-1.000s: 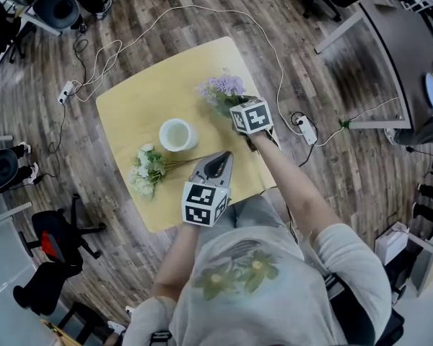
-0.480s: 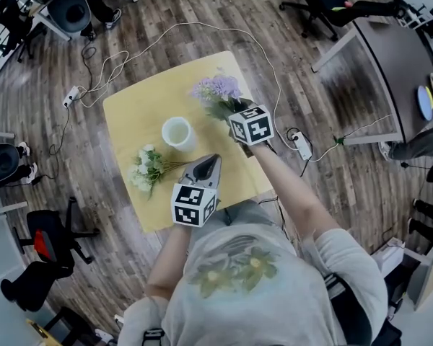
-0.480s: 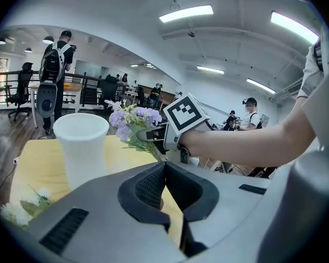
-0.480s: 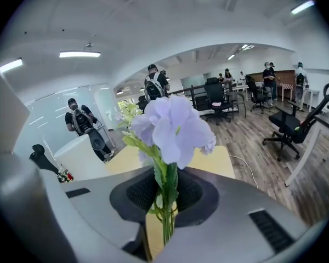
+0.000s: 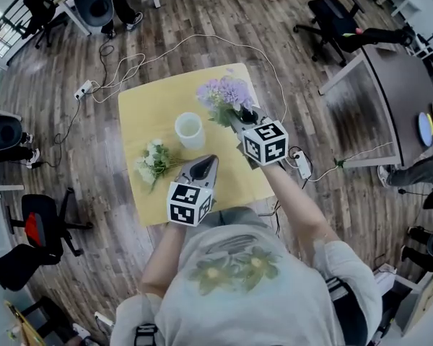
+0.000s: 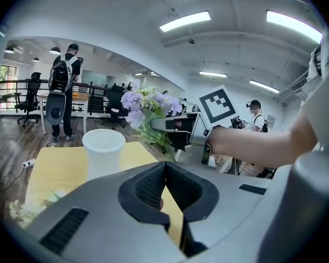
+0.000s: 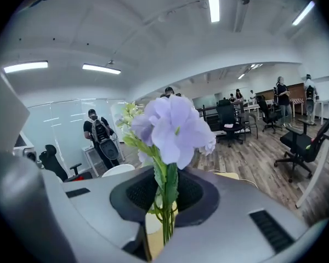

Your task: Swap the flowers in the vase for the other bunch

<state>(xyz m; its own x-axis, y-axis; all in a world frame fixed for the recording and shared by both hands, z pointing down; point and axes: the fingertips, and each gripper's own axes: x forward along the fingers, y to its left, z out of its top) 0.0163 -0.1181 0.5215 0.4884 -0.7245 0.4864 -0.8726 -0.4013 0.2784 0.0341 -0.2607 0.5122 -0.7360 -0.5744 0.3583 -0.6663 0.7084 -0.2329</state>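
Both grippers are standing higher than a second ago, the right one far more. Nearest, the left gripper [image 5: 206, 163] is hovering over the pale yellow wooden table [image 5: 144, 107], jaws pressed together on nothing. Beyond, the right gripper [image 5: 238, 115] is pinching the purple flower bunch [image 5: 224, 92] by its stems, clear of the table, just right of the empty white vase [image 5: 190, 130]. The white flower bunch [image 5: 153, 163] is lying left of the vase.

yellow table [image 5: 141, 110] – w/ vase [image 5: 189, 130], white bunch [image 5: 151, 161]
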